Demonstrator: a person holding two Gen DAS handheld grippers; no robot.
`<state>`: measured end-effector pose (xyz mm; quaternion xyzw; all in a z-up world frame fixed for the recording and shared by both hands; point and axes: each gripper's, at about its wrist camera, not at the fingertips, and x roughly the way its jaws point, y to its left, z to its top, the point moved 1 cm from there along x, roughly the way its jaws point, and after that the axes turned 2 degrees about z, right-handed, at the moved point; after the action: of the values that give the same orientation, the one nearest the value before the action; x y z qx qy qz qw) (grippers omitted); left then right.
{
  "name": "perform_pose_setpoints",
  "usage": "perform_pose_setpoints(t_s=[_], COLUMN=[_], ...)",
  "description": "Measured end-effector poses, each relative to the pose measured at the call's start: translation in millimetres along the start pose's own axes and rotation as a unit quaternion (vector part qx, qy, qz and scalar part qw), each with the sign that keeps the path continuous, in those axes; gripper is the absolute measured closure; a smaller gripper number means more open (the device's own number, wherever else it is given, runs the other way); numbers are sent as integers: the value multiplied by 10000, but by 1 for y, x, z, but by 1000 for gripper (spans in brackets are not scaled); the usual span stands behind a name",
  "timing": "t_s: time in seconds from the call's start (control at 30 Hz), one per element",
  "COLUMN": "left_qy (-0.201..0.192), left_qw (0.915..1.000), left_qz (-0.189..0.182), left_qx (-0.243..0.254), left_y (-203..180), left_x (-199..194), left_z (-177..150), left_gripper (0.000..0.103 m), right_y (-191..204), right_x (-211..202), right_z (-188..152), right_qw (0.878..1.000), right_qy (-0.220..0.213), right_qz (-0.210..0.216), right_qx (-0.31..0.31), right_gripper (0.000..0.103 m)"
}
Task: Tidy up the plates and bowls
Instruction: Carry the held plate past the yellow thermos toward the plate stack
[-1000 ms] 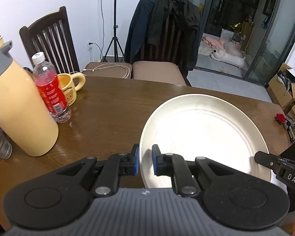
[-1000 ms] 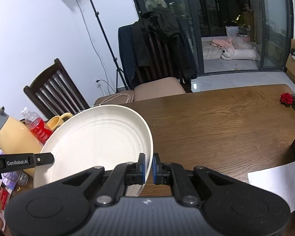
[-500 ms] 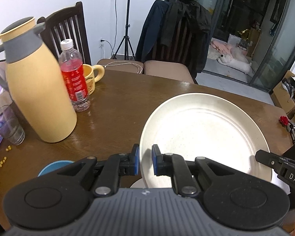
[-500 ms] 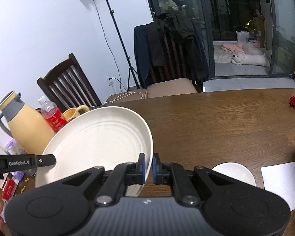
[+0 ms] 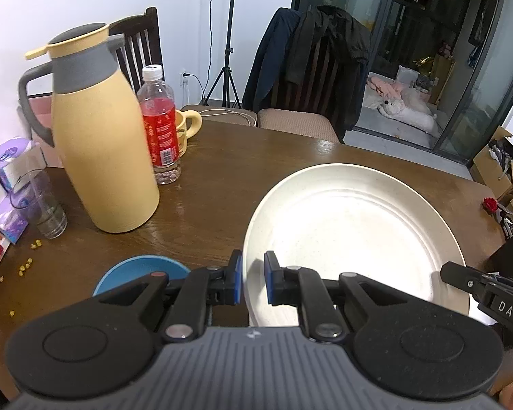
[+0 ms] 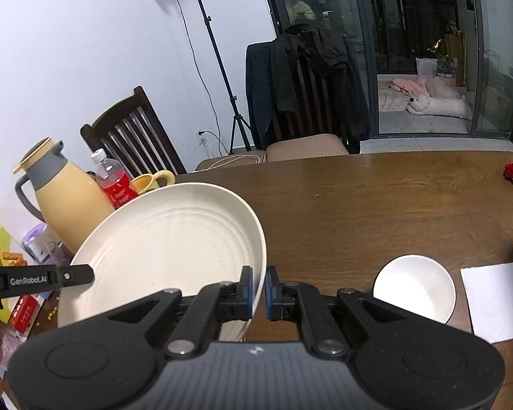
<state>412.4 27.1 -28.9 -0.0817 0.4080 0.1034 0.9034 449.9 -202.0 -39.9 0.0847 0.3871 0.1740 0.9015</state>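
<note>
Left wrist, plate (image 5: 355,239) rim between left gripper (image 5: 253,278) pads

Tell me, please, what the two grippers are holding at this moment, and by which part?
Both hold the cream plate by its rim, on opposite sides: the left gripper pinches its left edge, the right gripper its right edge.

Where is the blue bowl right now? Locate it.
In the left wrist view, the blue bowl sits on the table just beyond the left gripper's fingers, nearer than the yellow jug.
</note>
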Motion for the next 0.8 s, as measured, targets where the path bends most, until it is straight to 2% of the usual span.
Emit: perform_pose_setpoints(t_s=[0.8], left_qy=[-140], left_qw=[9999], left_qz=[-68], left_qx=[-25], left_y=[69], left_x=[-57], left_z=[-46], left_gripper=[90], right_y=[70], right_x=[-41], right_z=[-50], right_qw=[9999], right_qy=[-102], right_qz=[-13], right_qx=[-45], right_gripper=[96])
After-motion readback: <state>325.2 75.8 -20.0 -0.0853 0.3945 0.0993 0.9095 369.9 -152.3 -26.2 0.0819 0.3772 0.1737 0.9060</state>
